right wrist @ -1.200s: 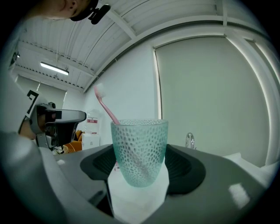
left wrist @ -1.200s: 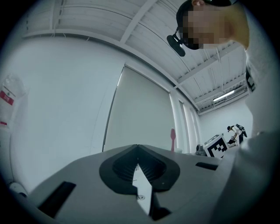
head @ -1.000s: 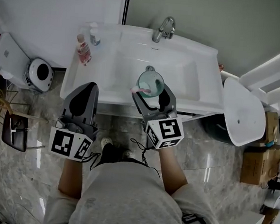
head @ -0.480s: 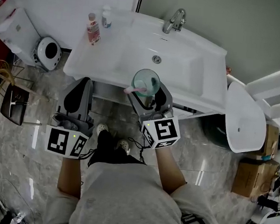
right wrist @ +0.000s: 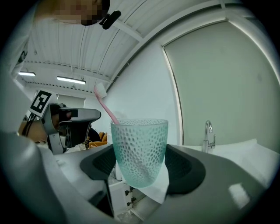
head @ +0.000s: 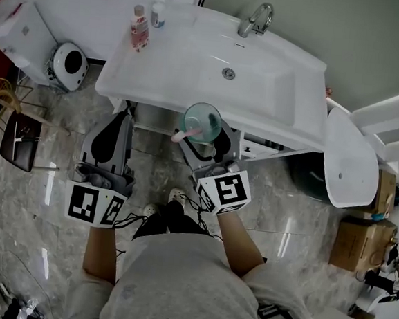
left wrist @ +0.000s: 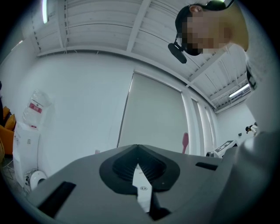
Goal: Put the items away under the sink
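Jaws of my right gripper (head: 205, 136) pinch the green cup (head: 203, 119) with its pink toothbrush (head: 185, 132), now carried off the sink (head: 277, 106), past its front edge, toward the cabinet (head: 256, 148) below. Jaws on my left gripper (head: 117, 124) sit pressed together, empty.

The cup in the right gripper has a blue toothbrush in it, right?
No, the toothbrush is pink, not blue. It does stand in the cup that the right gripper holds; the right gripper view shows it.
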Action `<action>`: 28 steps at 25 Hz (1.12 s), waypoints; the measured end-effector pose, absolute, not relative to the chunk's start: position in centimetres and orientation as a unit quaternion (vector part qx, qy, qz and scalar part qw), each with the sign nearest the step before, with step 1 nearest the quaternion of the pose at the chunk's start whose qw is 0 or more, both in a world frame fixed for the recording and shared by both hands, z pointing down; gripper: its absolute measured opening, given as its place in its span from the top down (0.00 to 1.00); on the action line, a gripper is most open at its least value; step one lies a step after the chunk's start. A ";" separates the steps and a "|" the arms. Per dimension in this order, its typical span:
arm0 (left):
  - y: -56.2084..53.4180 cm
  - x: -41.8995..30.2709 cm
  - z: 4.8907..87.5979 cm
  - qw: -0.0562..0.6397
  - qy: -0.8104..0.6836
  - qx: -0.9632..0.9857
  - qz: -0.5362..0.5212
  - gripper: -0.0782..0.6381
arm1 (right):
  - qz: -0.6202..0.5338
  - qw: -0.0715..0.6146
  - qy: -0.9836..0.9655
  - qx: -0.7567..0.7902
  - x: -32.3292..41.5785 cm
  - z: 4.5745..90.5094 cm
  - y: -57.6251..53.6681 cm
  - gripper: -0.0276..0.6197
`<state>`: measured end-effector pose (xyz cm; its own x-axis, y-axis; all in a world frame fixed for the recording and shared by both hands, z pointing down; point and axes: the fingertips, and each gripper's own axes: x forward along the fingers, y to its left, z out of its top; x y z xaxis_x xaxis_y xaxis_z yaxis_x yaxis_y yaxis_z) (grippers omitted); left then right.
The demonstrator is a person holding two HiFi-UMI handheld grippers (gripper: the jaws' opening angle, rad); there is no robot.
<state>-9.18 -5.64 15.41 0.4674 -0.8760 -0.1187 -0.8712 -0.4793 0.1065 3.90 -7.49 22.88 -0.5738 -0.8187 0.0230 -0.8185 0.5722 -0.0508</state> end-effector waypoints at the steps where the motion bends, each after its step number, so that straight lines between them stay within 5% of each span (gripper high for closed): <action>1: -5.3 -9.4 15.5 0.016 -0.506 0.859 -0.075 0.88 | -0.032 0.006 0.885 -0.464 3.5 23.1 -7.2 0.40; 28: -4.3 -13.8 25.1 0.045 -0.479 0.876 -0.035 0.88 | -0.061 -0.021 0.878 -0.474 -1.6 34.8 -7.1 0.40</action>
<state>-13.83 -4.28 25.08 0.5393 -0.8419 -0.0187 -0.8357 -0.5378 0.1115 -1.61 -7.15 34.82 -0.5501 -0.8297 0.0949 -0.8348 0.5436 -0.0866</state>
